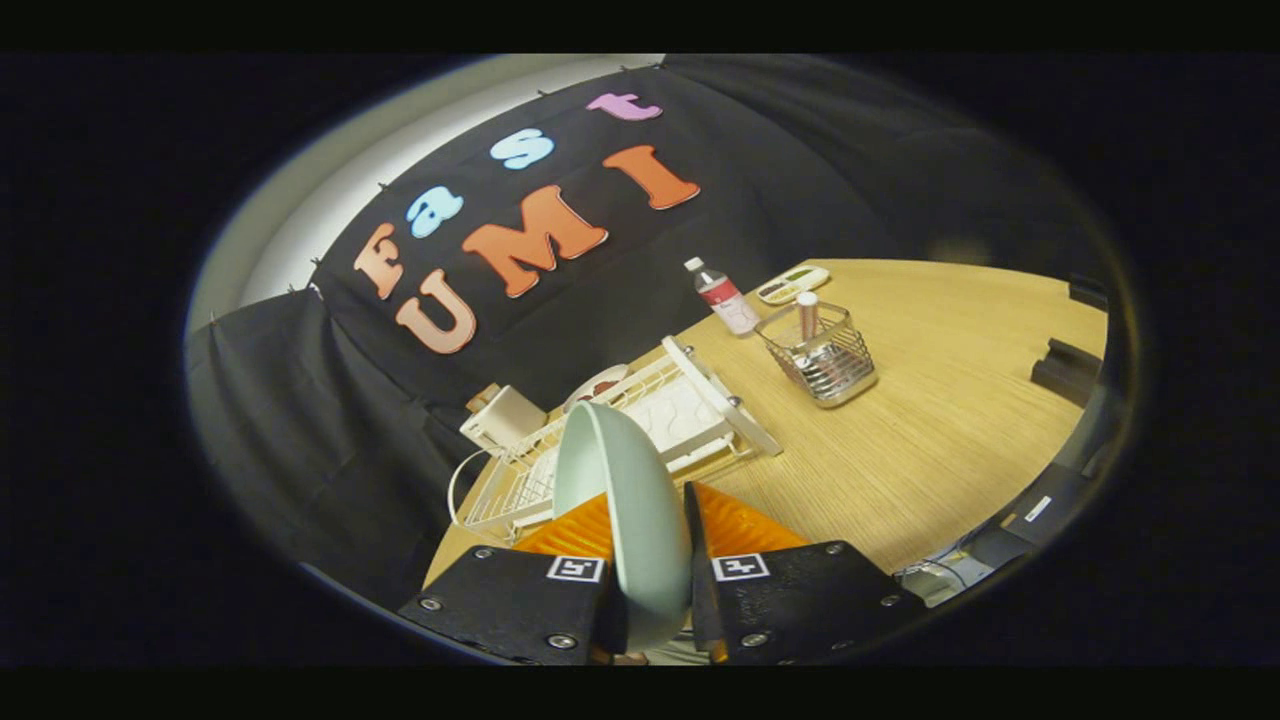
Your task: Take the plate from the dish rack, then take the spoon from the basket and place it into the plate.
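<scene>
My fingers (pixel 650 560) sit at the bottom centre of the frame, pinching a pale green round plate (pixel 625 500) by its edge. The plate stands on edge between them, its rim rising above the fingertips toward the middle of the frame; both pads press its two faces.

Just beyond the plate, left of centre, lies the white wire dish rack (pixel 610 430) on the light wooden desk (pixel 930 440). The whole scene sits tilted in my view, the rack running from lower left up toward the centre. I cannot tell whether the plate's lower edge touches the rack or hangs clear of it. At the rack's far end a round dish with a dark reddish pattern (pixel 598 383) shows, partly hidden. Beside the rack's left end sits a small white boxy object (pixel 503 418); what it is I cannot make out.

Right of centre, well apart from the rack, stands a square metal wire basket (pixel 822 357). A utensil handle, pale and pinkish, the spoon (pixel 807 315), sticks upright from it; its bowl is hidden within the wire.

Behind the basket, toward upper centre: a clear plastic bottle with a white cap and a red label (pixel 724 295), leaning in the tilted view, and past it a flat white tray with small coloured compartments (pixel 792 284).

Dark blocky shapes (pixel 1065 365) sit at the desk's right edge.
</scene>
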Demonstrator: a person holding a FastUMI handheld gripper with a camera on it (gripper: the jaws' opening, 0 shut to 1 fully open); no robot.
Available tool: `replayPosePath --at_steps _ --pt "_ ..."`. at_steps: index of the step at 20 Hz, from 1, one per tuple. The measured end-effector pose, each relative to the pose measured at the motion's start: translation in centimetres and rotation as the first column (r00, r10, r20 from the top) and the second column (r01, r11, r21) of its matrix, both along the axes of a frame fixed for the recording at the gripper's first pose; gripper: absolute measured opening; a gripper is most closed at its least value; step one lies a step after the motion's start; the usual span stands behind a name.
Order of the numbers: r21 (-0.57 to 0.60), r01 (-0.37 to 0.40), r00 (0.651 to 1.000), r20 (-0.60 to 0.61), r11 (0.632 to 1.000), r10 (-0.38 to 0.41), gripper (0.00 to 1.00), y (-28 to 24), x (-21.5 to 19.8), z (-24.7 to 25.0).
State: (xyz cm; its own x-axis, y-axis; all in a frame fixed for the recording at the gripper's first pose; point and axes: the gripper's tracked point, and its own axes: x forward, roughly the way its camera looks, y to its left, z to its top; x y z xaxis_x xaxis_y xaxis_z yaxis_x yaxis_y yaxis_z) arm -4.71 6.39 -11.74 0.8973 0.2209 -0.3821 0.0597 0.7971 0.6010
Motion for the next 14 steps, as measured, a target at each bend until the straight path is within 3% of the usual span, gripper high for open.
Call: replayPosePath --at_steps 4,14 --pt "0.106 -0.002 0.998 -0.066 0.994 0.009 0.25 1.1 -0.6 -2.7" --pt "0.119 0.010 0.990 -0.144 0.993 0.007 0.26 2.4 0.3 -6.2"
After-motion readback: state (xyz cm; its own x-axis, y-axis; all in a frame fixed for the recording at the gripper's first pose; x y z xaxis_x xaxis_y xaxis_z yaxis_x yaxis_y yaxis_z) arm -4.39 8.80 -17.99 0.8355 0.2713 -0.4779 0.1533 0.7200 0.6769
